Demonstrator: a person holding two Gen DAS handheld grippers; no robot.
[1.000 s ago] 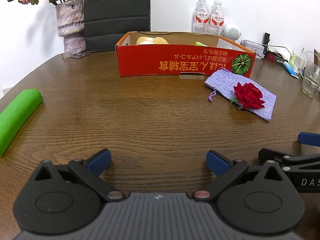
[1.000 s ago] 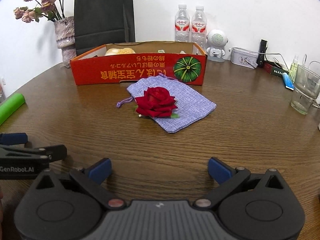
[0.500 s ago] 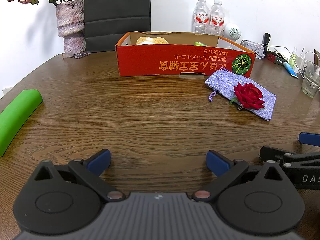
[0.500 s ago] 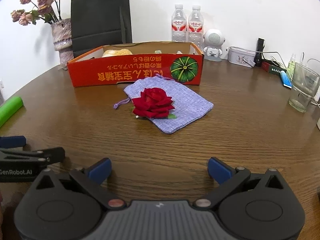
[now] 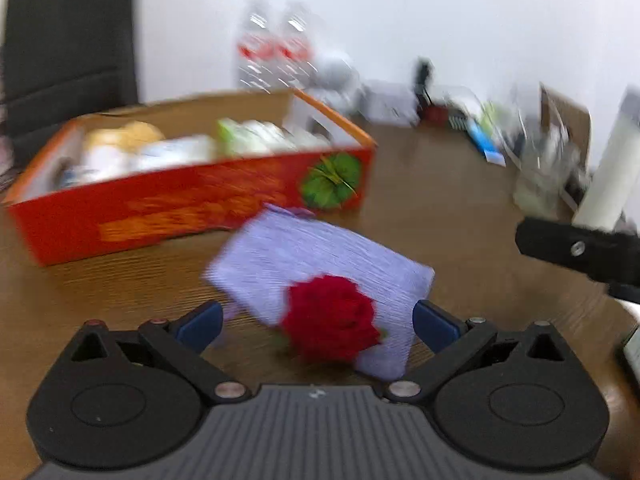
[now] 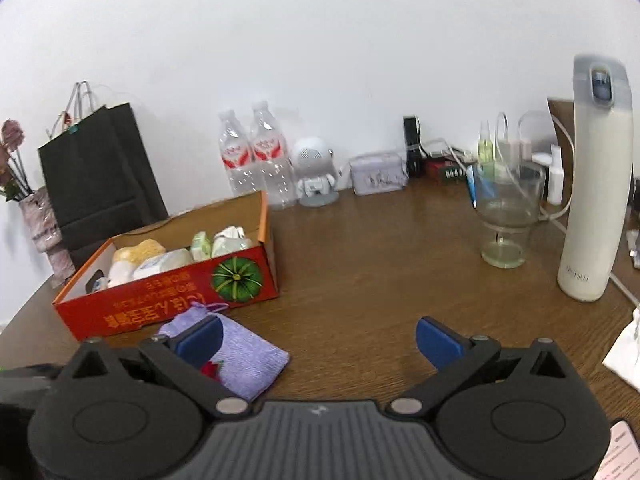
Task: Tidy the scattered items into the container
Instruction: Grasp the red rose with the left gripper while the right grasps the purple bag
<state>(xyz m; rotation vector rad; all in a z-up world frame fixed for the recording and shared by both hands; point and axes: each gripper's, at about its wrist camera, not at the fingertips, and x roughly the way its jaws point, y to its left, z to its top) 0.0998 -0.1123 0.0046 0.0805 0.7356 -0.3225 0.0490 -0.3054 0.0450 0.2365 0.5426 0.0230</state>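
The left gripper [image 5: 318, 322] is seen spread wide, nothing pinched, its blue fingertips [image 5: 200, 322] set to either side of a red fabric rose [image 5: 332, 322]. The rose lies on a lilac woven pouch [image 5: 320, 256], which rests flat on the wooden table [image 5: 440, 208] just beyond the jaws, towards 12 o'clock. At 11 o'clock from the pouch, touching or nearly touching it, the red cardboard box [image 5: 160, 208] is found, already partly filled with pale packets.

The right gripper [image 6: 318, 340] is likewise held open and empty, with the pouch at its 9 o'clock, partly behind its left fingertip.

Several failures may be anticipated. Only the rose might be caught by the closing left jaws, so that the pouch is left behind or the rose slides off it. The limp cloth could be pinched at one edge and droop, snagging the box wall. The left view is heavily blurred, so alignment cannot be confirmed. A glass [image 6: 506, 220] and a tall white flask [image 6: 596, 184] at 2 o'clock might be struck by the right gripper.
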